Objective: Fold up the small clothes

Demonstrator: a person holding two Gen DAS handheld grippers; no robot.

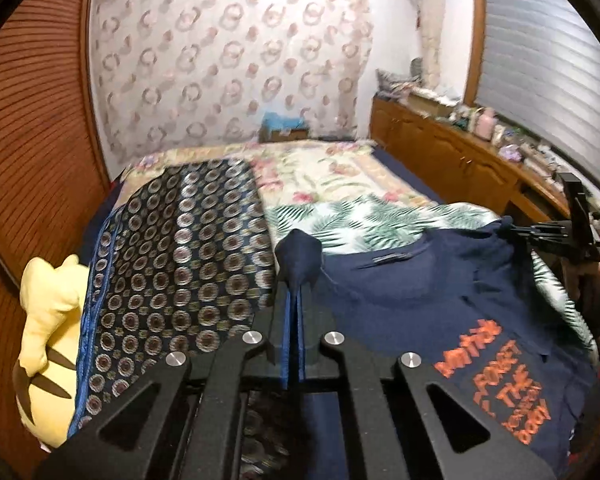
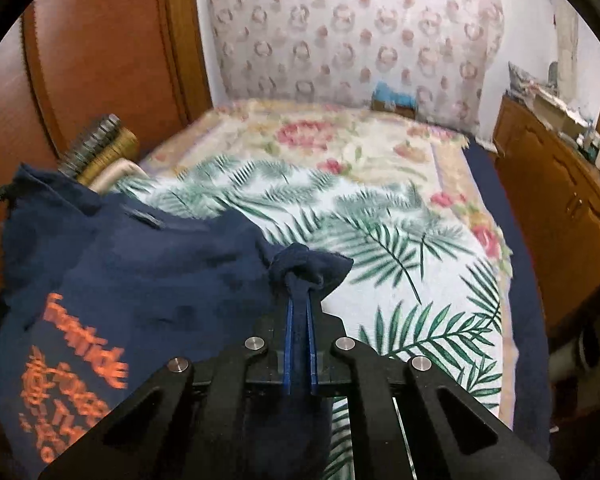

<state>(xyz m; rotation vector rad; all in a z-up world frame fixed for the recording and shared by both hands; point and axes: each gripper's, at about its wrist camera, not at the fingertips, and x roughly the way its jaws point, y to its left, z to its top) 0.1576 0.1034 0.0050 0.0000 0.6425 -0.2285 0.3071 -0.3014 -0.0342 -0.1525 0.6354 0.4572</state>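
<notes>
Toy (image 1: 48,344) appeared only in left view. Shirt (image 1: 440,308) hung widthwise between left gripper (image 1: 294,276) and right gripper (image 2: 300,280), each clamped on bunched cloth.

The navy T-shirt (image 1: 412,292) is soft matt knit cloth, its orange lettering (image 1: 500,384) a flat print with broken, slightly rough edges. The left tool (image 1: 294,304) is matt black plastic with bright brushed-metal screw heads and smooth blue pads; the right tool (image 2: 300,312) looks the same. Beyond the tools, the palm-leaf sheet (image 2: 380,240) is smooth printed cloth, the floral blanket (image 2: 320,140) fuzzier. Left of the left tool, the dark circle-patterned cover (image 1: 188,248) has a silky sheen, and the yellow plush toy (image 1: 48,320) is velvety. The cabinets (image 1: 440,152) are glossy varnished wood.
</notes>
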